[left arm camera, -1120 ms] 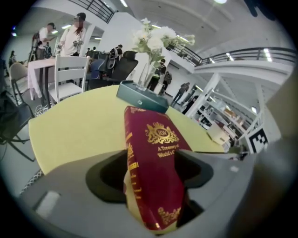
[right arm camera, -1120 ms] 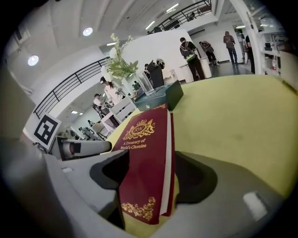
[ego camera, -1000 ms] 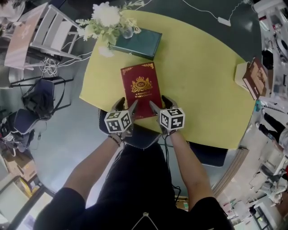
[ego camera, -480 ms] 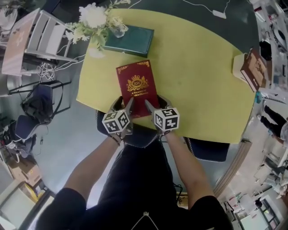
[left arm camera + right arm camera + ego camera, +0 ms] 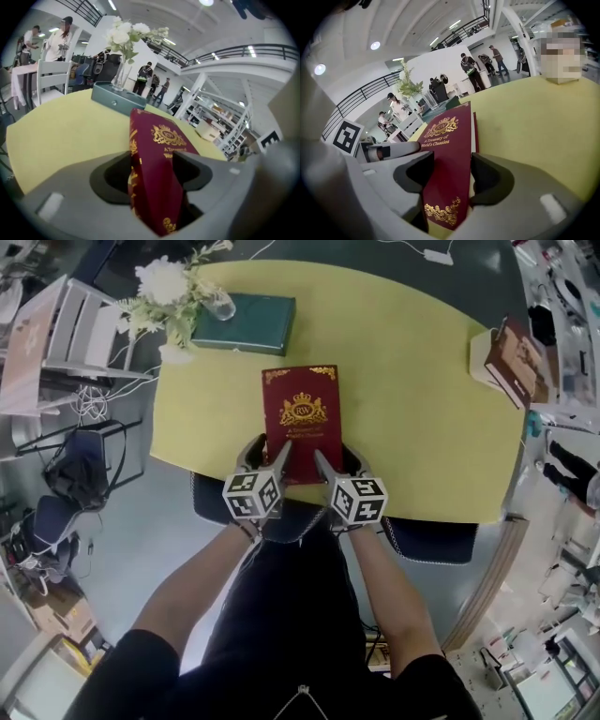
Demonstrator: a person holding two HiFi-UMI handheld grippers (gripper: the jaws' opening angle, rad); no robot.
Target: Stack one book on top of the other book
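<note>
1. The left gripper (image 5: 267, 454) and the right gripper (image 5: 336, 460) had each just been closing their fingers. Both were clenched on the near edge of the red book (image 5: 302, 423), one at each corner. The book sat at the near side of the yellow desk (image 5: 422, 409), its far end towards the green book (image 5: 244, 322). Held by one edge only, the hardcover could have sagged or fanned open and levered itself out of the fingers.
2. An uneven pull from the two hands could have twisted the red book, so that one corner slipped free.
3. A glass vase of flowers (image 5: 220, 306) stood at the green book's left end; whether it rested on the cover or just beside it could not be told. A low or wide approach could have tipped it.
4. The green book lay near the desk's far-left rim, so a sliding placement could have shoved it off.
</note>
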